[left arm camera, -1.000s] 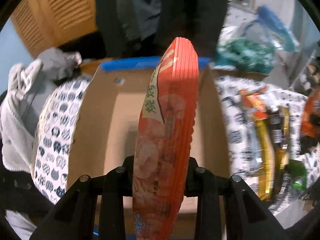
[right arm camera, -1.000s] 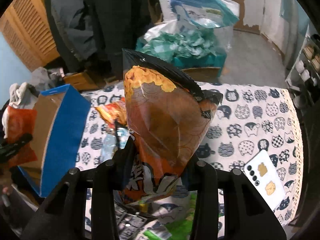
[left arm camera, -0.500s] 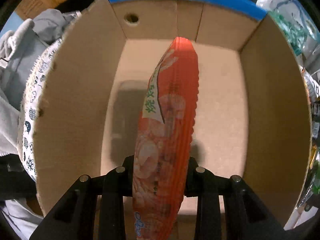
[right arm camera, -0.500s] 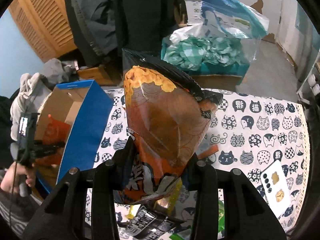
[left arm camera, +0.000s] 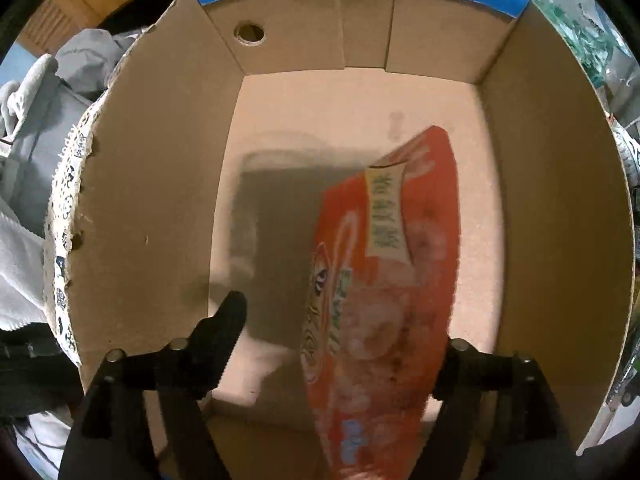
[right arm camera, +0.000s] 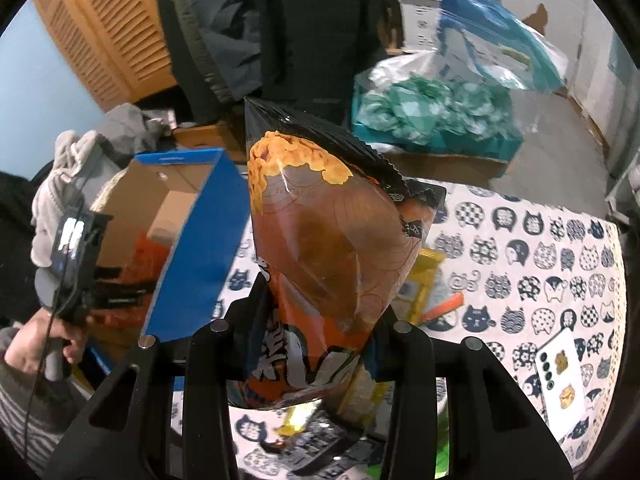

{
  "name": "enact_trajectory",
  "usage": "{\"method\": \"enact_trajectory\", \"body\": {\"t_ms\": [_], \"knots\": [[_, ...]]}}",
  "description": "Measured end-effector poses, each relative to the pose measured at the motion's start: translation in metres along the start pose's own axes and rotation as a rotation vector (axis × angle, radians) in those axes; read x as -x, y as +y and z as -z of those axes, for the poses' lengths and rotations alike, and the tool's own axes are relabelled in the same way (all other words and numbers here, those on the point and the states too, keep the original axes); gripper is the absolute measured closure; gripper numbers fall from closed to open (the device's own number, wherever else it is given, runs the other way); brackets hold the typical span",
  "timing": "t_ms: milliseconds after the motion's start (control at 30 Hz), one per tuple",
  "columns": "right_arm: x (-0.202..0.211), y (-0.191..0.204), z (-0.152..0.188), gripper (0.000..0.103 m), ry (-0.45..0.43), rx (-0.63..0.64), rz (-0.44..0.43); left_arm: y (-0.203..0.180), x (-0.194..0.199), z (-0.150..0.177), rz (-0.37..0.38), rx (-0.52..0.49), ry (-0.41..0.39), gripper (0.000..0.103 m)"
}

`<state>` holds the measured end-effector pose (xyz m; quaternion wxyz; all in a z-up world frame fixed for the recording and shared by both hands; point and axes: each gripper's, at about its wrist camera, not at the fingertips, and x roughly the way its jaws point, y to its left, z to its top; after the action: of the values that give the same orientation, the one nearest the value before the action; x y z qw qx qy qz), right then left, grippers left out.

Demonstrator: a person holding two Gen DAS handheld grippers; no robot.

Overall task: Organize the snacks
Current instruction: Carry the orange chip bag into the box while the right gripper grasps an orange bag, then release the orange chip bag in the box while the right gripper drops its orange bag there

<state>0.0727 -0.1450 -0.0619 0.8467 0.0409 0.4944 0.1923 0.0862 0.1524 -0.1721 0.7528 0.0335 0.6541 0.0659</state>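
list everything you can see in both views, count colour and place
box: 1, brown inside, blue outside, left on table
orange bag: 1, in box, leaning on right finger
dark bag: 1, orange-black, above table
tablecloth: 1, white with cat print
loose snacks: several, yellow and orange, on tablecloth
card: 1, white, right on tablecloth
teal bundle: 1, behind table
left gripper: open, in box
right gripper: shut on dark bag

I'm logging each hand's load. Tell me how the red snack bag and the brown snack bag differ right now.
The red snack bag leans loose inside the cardboard box, with the left gripper's jaws spread wide; the brown snack bag is clamped upright by the right gripper above the cat-print cloth. The red one is blurred; the brown one is sharp. Both are sealed.
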Motion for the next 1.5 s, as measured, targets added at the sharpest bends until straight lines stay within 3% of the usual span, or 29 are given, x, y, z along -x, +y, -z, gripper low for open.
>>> {"method": "enact_trajectory", "body": {"t_ms": [200, 400, 567, 733, 1067, 1233, 1367, 1500], "knots": [[0.001, 0.052, -0.018, 0.064, -0.003, 0.089, -0.069, 0.005, 0.011, 0.006, -0.004, 0.011, -0.031, 0.023], [-0.014, 0.108, -0.042, 0.064, 0.021, 0.177, -0.145, 0.018, 0.072, 0.033, 0.027, 0.041, -0.171, 0.023], [-0.051, 0.158, -0.061, 0.064, 0.081, 0.226, -0.184, 0.049, 0.092, 0.035, 0.024, 0.114, -0.256, 0.021], [-0.097, 0.195, -0.062, 0.064, 0.174, 0.247, -0.174, 0.076, 0.097, 0.043, 0.035, 0.2, -0.283, 0.021], [-0.182, 0.208, -0.041, 0.063, 0.394, 0.268, -0.047, 0.089, 0.088, 0.051, 0.03, 0.216, -0.264, 0.02], [-0.181, 0.212, -0.037, 0.062, 0.391, 0.275, -0.02, 0.087, 0.089, 0.051, 0.035, 0.202, -0.27, 0.02], [-0.164, 0.216, -0.04, 0.041, 0.334, 0.293, -0.02, 0.087, 0.092, 0.051, 0.039, 0.202, -0.281, 0.021], [-0.141, 0.203, -0.047, 0.039, 0.279, 0.289, -0.028, 0.085, 0.097, 0.049, 0.055, 0.212, -0.301, 0.021]]}}
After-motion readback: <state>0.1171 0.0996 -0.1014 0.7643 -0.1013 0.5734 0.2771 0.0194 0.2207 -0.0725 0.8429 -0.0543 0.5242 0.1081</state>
